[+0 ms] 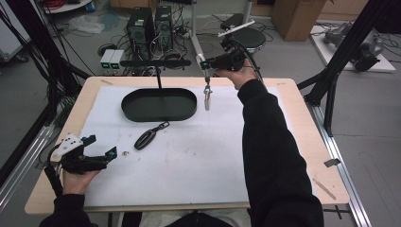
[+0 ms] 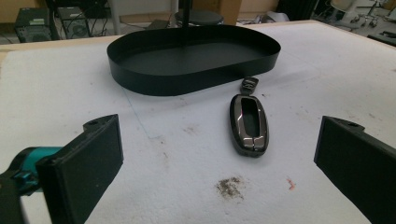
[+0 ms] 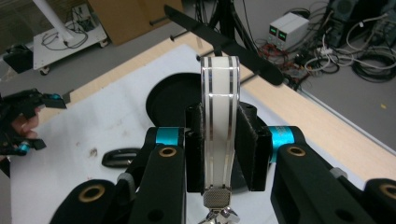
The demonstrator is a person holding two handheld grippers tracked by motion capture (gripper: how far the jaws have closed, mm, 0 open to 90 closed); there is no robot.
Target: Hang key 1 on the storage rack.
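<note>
White foam mat (image 1: 198, 156) covering most of the wooden table (image 1: 302, 142), bare wood strip down the right edge. Black oval tray (image 1: 159, 105) with its hanger stand sitting upper centre of the high view, dark key fob (image 1: 145, 139) lying just below it, apart from the rim. Left gripper (image 1: 101, 146) parked lower left, jaws spread wide, nothing in them. Right gripper (image 1: 204, 64) up past the table's far edge, clamped on a white striped key fob (image 3: 219, 121), metal clip (image 1: 207, 94) dangling right of the tray. Loads of open mat lower centre.
</note>
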